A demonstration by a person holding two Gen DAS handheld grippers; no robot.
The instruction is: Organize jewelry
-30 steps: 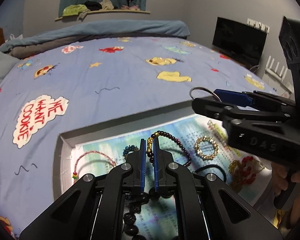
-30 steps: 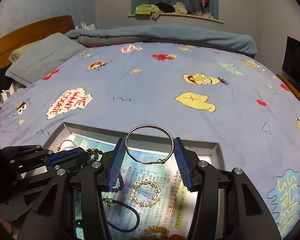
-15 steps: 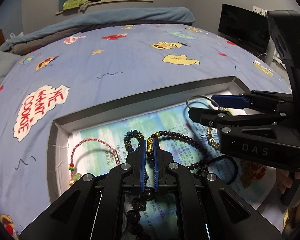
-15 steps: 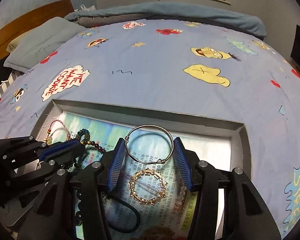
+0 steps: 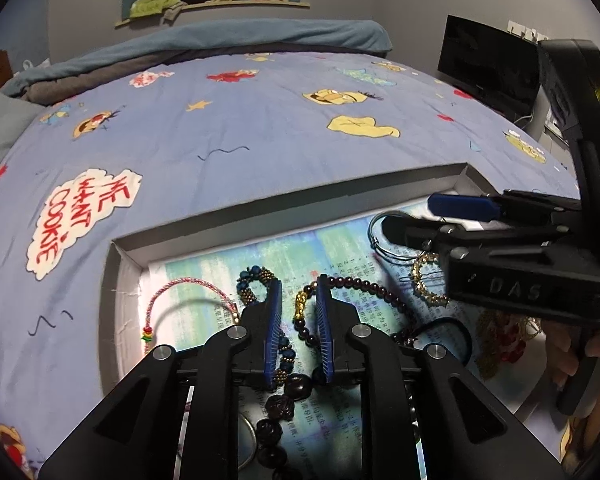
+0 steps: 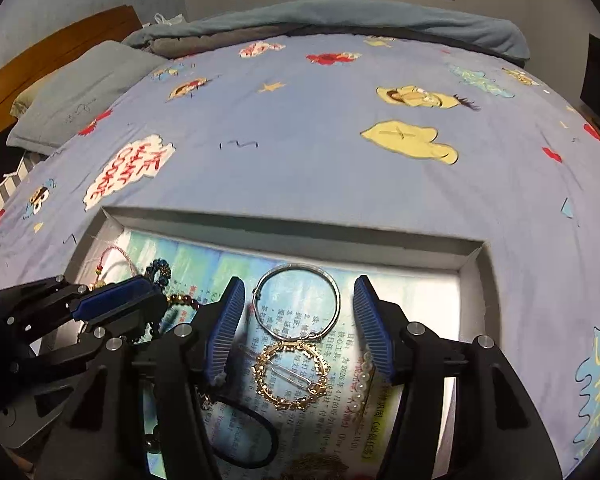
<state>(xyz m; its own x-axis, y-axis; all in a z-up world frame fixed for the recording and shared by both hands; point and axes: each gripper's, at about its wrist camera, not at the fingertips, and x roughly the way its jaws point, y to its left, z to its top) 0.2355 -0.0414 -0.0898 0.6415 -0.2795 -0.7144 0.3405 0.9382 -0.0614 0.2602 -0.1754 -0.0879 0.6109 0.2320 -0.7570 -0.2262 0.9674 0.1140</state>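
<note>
A shallow grey box point(image 6: 284, 227) lined with printed paper lies on the bed and holds the jewelry. My right gripper point(image 6: 299, 286) is open; a silver bangle point(image 6: 296, 301) lies on the paper between its fingers, free of them. A gold ring-shaped hair clip point(image 6: 290, 374) lies just below it. My left gripper point(image 5: 298, 292) is open over a dark-red bead bracelet with a gold charm point(image 5: 350, 284), which lies loose between its fingers. A blue-and-gold bead bracelet point(image 5: 256, 280) lies beside the left finger. The right gripper also shows in the left wrist view point(image 5: 420, 216).
A pink cord bracelet point(image 5: 188, 292) lies at the box's left end. A black hair tie point(image 6: 244, 436), a pearl clip point(image 6: 360, 380) and a large dark bead string point(image 5: 284, 404) lie in the box. The blue patterned bedspread point(image 6: 320, 140) surrounds the box.
Both grippers came down into the box and opened. The silver bangle left the right gripper's fingers and now lies on the paper; the dark-red bracelet is released from the left gripper.
</note>
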